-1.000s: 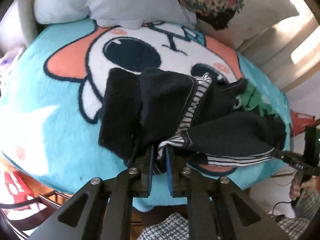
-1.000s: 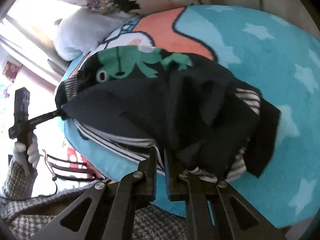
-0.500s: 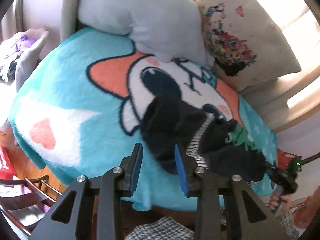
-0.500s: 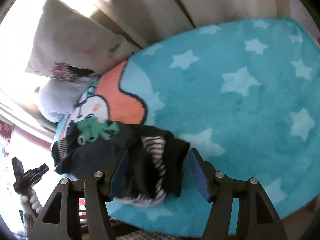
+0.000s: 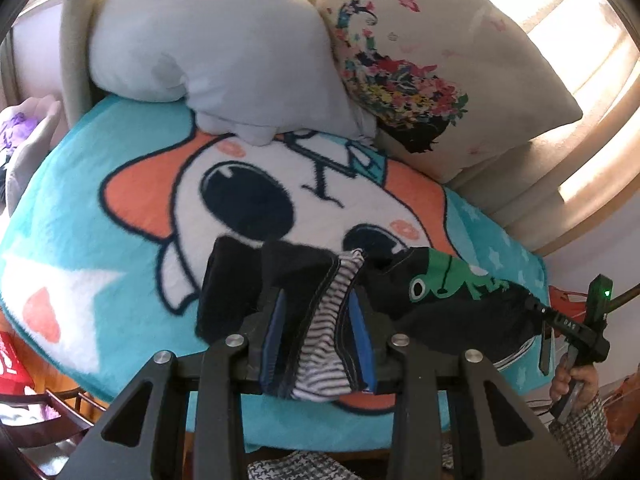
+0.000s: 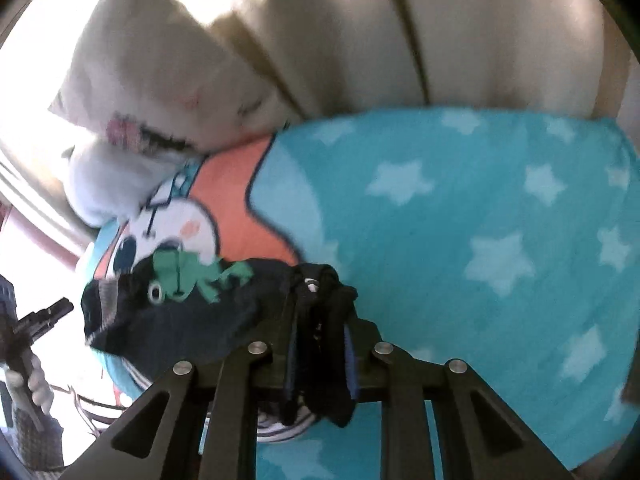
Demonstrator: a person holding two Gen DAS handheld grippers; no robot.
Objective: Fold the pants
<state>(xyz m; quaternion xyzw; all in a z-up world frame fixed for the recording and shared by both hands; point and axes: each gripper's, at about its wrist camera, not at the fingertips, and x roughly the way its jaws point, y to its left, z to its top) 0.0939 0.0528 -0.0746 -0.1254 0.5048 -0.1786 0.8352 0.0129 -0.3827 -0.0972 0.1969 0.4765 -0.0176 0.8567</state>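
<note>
The black pants (image 5: pixel 288 280) with a green frog print (image 5: pixel 448 276) and striped lining lie bunched near the front edge of a turquoise cartoon blanket (image 5: pixel 100 208). My left gripper (image 5: pixel 318 312) is open, its blue pads on either side of the striped waistband part. My right gripper (image 6: pixel 320 344) is open around a black bunched end of the pants (image 6: pixel 192 312). The right gripper also shows in the left wrist view (image 5: pixel 560 320) at the pants' right end.
A grey pillow (image 5: pixel 208 48) and a floral pillow (image 5: pixel 432 64) lean at the head of the bed. The starred blanket (image 6: pixel 480 220) stretches right in the right wrist view. A dark wooden chair (image 5: pixel 52 412) and floor lie below the bed's front edge.
Both grippers let go of the pants, pulled back and opened, then came in again. Now both stand open around bunched parts of the pants.
</note>
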